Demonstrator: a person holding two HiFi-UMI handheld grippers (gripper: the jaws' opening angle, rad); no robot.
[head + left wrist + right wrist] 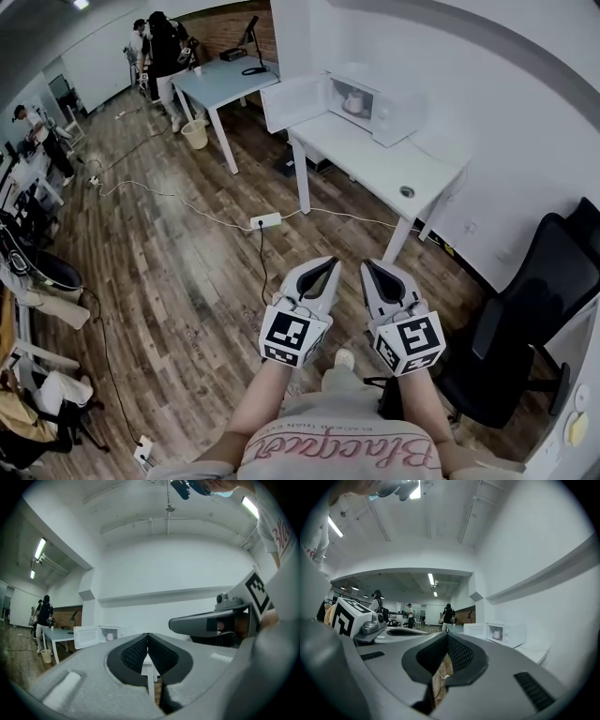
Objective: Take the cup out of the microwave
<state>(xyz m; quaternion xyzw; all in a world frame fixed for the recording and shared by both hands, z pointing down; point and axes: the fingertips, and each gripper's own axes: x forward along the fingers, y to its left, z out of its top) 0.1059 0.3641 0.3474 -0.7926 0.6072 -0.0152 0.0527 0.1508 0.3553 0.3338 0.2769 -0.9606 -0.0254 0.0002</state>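
Left gripper (328, 265) and right gripper (371, 267), jaws fully closed and empty, well apart from the open microwave (380, 105), pink cup (353, 103) inside.

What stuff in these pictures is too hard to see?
- Cup, head view: too small inside the open microwave to show what it holds.
- Black chair, head view: cut off by the right edge.
- Floor, left gripper view: mostly hidden behind the shut left gripper.
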